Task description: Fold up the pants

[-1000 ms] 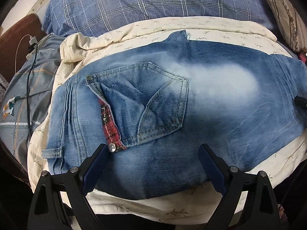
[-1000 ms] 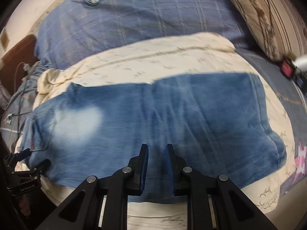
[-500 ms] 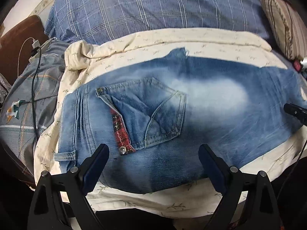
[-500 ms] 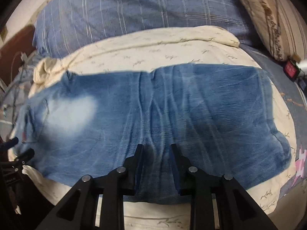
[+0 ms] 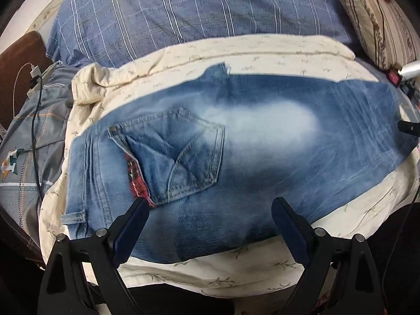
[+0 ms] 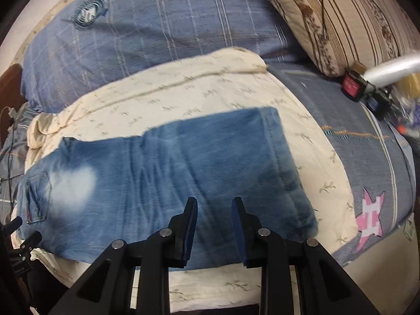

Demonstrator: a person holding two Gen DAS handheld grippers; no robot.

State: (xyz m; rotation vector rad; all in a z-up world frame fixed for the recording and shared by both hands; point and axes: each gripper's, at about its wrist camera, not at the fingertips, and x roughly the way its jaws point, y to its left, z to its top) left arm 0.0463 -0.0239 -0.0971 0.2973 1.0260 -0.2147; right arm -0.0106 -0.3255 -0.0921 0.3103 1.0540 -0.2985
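Lying flat along a cream patterned blanket (image 6: 199, 92) on the bed, the faded blue denim pants (image 6: 157, 183) are seen folded lengthwise, leg upon leg; crosswise folds are judged outstanding. Nothing is gripped: left tool (image 5: 210, 218) is spread wide, right tool (image 6: 214, 210) partly parted, its jaws just opened.

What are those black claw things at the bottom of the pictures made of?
Each hand-held gripper, left and right, has two matte black angular fingers with triangular cut-outs, silver round rivets at the joints, and dark blue pads on the inner faces.
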